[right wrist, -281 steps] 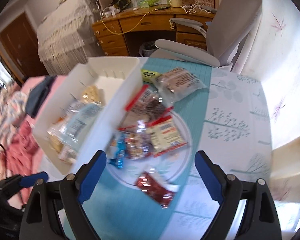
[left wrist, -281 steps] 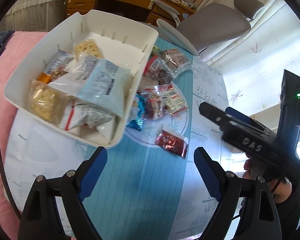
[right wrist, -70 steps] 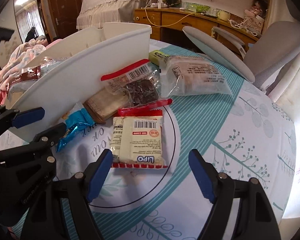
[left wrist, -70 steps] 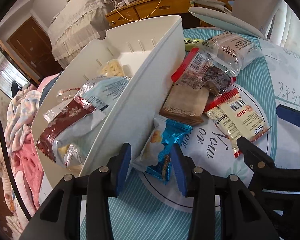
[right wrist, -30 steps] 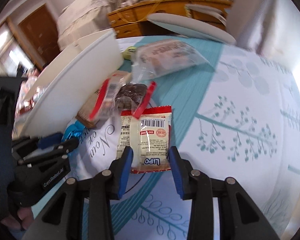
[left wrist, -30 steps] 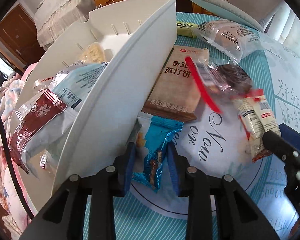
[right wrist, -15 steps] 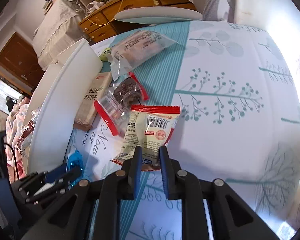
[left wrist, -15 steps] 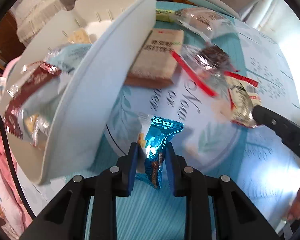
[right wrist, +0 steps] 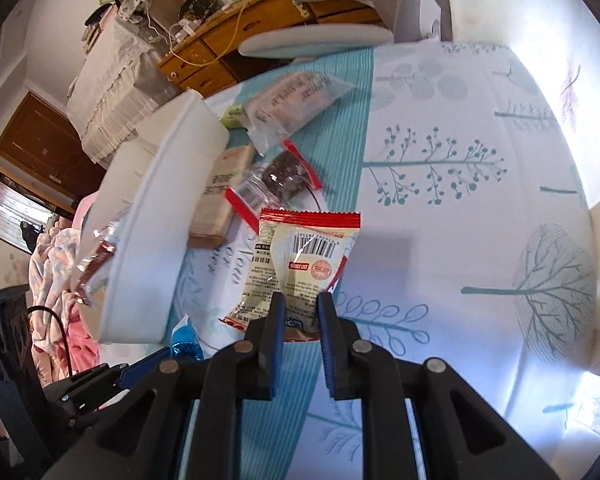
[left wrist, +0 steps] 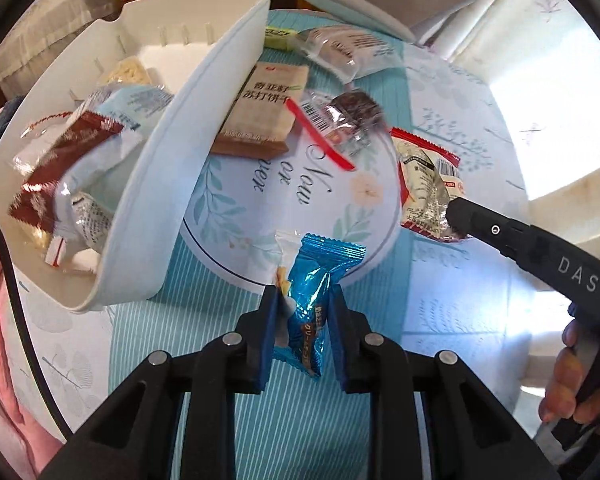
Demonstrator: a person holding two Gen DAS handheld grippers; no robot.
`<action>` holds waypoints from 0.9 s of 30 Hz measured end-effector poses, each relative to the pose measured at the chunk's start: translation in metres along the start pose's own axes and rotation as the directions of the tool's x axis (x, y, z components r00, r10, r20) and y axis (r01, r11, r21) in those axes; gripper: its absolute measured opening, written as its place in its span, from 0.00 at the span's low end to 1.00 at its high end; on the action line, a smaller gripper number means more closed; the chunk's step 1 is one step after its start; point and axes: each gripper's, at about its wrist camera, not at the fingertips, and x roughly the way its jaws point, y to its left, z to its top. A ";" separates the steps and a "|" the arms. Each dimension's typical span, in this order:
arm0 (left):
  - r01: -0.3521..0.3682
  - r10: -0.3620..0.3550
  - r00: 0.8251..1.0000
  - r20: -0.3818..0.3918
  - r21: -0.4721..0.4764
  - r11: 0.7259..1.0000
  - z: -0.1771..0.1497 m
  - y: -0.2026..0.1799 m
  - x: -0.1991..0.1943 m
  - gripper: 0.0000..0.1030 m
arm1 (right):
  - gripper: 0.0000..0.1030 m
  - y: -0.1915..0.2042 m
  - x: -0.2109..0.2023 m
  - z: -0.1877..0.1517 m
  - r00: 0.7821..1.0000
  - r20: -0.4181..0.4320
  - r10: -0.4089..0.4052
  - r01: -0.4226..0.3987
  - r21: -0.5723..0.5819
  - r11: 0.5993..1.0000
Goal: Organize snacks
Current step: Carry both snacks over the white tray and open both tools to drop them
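My left fingers (left wrist: 302,312) were drawn in narrow, both blue pads pressed on the lower half of a blue foil snack (left wrist: 316,292), which stuck up between them toward twelve o'clock, clear of the table (left wrist: 452,320). My right fingers (right wrist: 299,312) were likewise nearly together, pinching the bottom edge of a red-trimmed cracker packet (right wrist: 304,256) whose barcode faced me; from the left wrist view that same packet (left wrist: 426,184) sat at two o'clock with the tip of the right tool on its lower edge.

At ten o'clock of the left fingers stood the white bin (left wrist: 188,132), its near wall tilted toward me and its rounded corner just beside the blue snack. Inside lay a dark red packet (left wrist: 64,160) and pale blue-and-white bags (left wrist: 136,100), heaped together.

Beyond the blue snack, at twelve o'clock, a tan cracker box (left wrist: 266,112) lay flat against the bin's outer wall, and a clear red-striped bag of dark pieces (left wrist: 340,120) lay just beside it, overlapping its right edge. Farther off, a clear bag of biscuits (left wrist: 348,52) and a small green packet (left wrist: 278,36) rested near the table's far edge. From the right wrist view the bin (right wrist: 160,216) filled nine to ten o'clock.
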 end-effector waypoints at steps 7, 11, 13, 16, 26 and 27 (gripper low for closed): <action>0.078 -0.078 0.996 0.037 0.022 0.997 0.026 0.007 -0.048 0.21 | 0.15 0.023 -0.029 0.009 0.999 0.038 -0.023 0.024 -0.018 1.000; 0.138 -0.139 0.986 0.093 0.024 0.990 0.043 0.019 -0.080 0.21 | 0.16 0.040 -0.042 0.019 0.996 0.079 -0.027 0.030 -0.030 0.999; 0.166 -0.166 0.978 0.126 0.015 0.986 0.053 0.030 -0.095 0.21 | 0.16 0.052 -0.048 0.025 0.995 0.098 -0.028 0.032 -0.041 0.999; 0.191 -0.189 0.967 0.173 0.004 0.982 0.064 0.050 -0.110 0.21 | 0.15 0.069 -0.052 0.032 0.992 0.122 -0.022 0.029 -0.058 0.998; 0.183 -0.171 0.968 0.181 -0.047 0.982 0.087 0.133 -0.117 0.21 | 0.16 0.140 -0.035 0.041 0.988 0.154 0.008 0.003 -0.072 0.997; 0.182 -0.171 0.969 0.177 -0.045 0.982 0.088 0.141 -0.117 0.21 | 0.16 0.149 -0.030 0.041 0.988 0.154 0.011 0.000 -0.068 0.998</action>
